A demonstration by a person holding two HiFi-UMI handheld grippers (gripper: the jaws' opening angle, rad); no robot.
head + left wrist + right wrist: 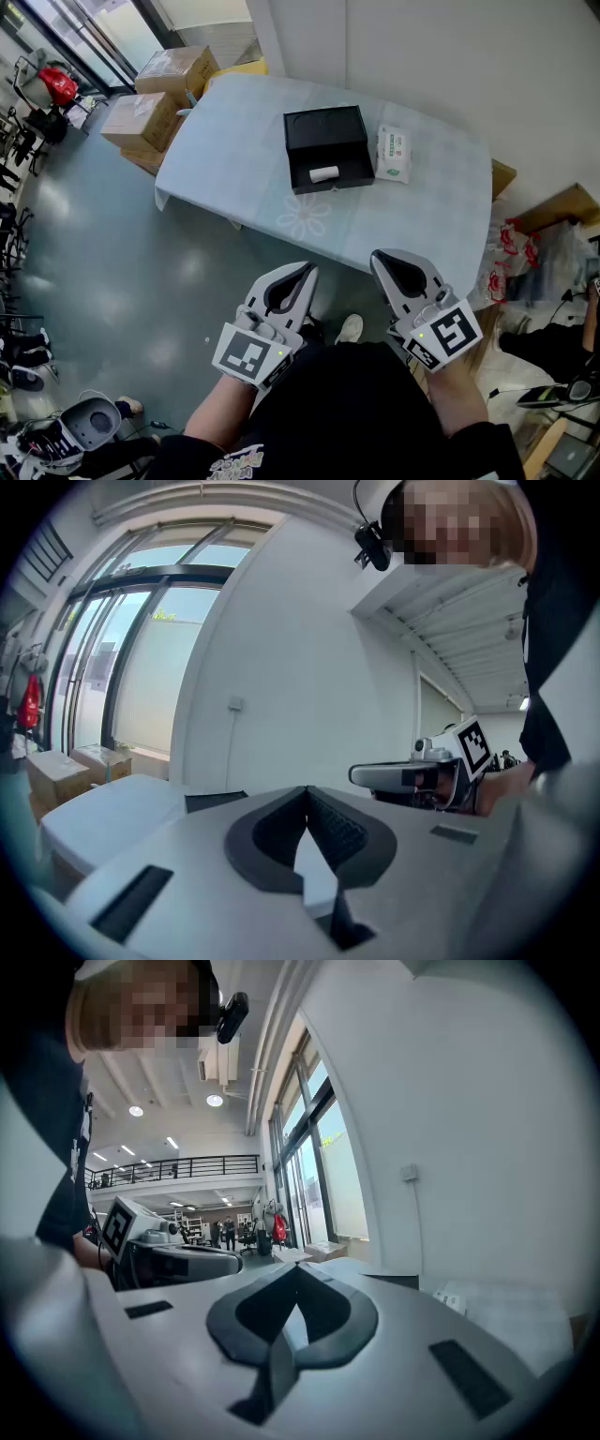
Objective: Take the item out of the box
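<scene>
A black box point(325, 147) stands open on the table point(234, 159), with a small white cylinder point(323, 174) lying in its front part. Both grippers hang well short of the table, close to the person's body. My left gripper point(307, 271) is shut with nothing between its jaws, and its tips meet in the left gripper view point(307, 789). My right gripper point(380, 256) is likewise shut and empty, with its tips together in the right gripper view point(297, 1268). The box's edge point(214, 802) shows dimly past the left gripper.
A white packet of wipes point(393, 153) lies on the table right of the box. Cardboard boxes point(155, 98) stand on the floor at the table's far left. Bags and clutter point(525, 262) sit on the floor at the right. A white wall rises behind the table.
</scene>
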